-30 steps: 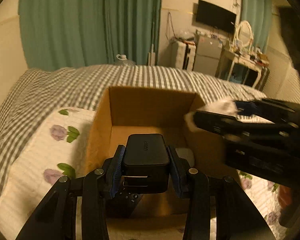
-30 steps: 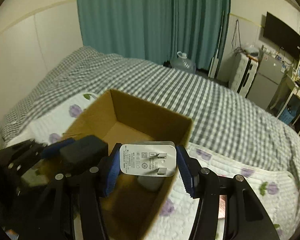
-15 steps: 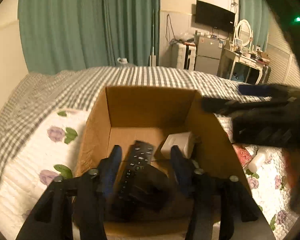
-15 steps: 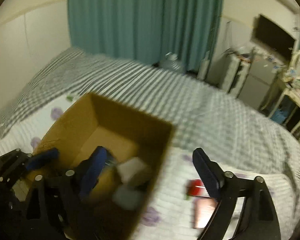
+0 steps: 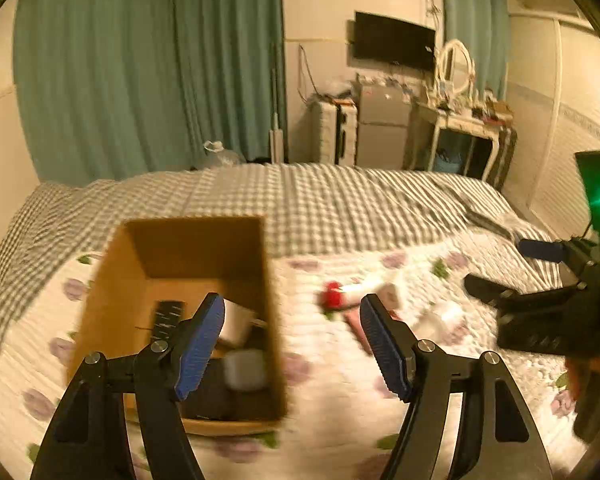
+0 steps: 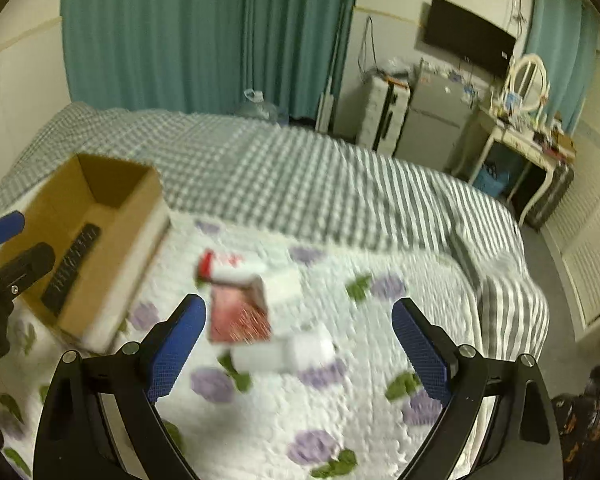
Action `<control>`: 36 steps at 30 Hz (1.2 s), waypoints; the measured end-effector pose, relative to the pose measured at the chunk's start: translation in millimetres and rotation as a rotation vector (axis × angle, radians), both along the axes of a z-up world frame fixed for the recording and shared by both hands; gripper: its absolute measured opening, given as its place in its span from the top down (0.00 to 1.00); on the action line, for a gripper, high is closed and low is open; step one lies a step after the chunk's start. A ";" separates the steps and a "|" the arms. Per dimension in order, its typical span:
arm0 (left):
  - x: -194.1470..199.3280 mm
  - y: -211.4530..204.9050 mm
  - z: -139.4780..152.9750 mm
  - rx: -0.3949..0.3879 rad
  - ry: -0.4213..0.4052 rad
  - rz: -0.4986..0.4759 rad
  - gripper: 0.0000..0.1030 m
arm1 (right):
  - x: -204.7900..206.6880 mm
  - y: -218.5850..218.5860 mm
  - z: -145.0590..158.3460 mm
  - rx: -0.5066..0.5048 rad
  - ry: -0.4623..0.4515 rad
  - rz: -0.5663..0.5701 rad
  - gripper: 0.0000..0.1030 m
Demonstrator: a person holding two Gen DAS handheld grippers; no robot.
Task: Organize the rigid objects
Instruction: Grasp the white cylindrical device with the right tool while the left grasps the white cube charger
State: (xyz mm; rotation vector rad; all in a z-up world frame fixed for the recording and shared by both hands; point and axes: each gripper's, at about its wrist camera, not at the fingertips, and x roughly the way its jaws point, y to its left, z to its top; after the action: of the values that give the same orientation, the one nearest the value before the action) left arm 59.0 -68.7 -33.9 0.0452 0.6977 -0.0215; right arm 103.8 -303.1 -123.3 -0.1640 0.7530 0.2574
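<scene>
A brown cardboard box stands on the flowered quilt and also shows in the right wrist view. Inside lie a black remote, a white charger and a dark charger, blurred. My left gripper is open and empty, above the box's right wall. My right gripper is open and empty over loose items on the quilt: a red flat packet, a white tube with a red cap, a small white box and a white bottle.
The bed has a grey checked cover behind the quilt. Teal curtains, a wall TV, a small fridge and a dressing table stand beyond the bed. The right gripper's body shows at the left view's right edge.
Both grippers opened and let their chargers drop into the box. Both then swung right, the right one out over the loose items on the quilt.
</scene>
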 end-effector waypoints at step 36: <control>47.1 -66.0 -97.5 0.068 0.172 -0.021 0.29 | 53.7 -44.0 -94.2 0.217 0.236 -0.102 0.49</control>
State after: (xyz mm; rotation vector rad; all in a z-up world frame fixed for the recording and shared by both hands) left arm 106.1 -134.7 -131.4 0.1171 0.8701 -0.0218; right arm 157.6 -347.0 -217.4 0.1125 0.9585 0.2622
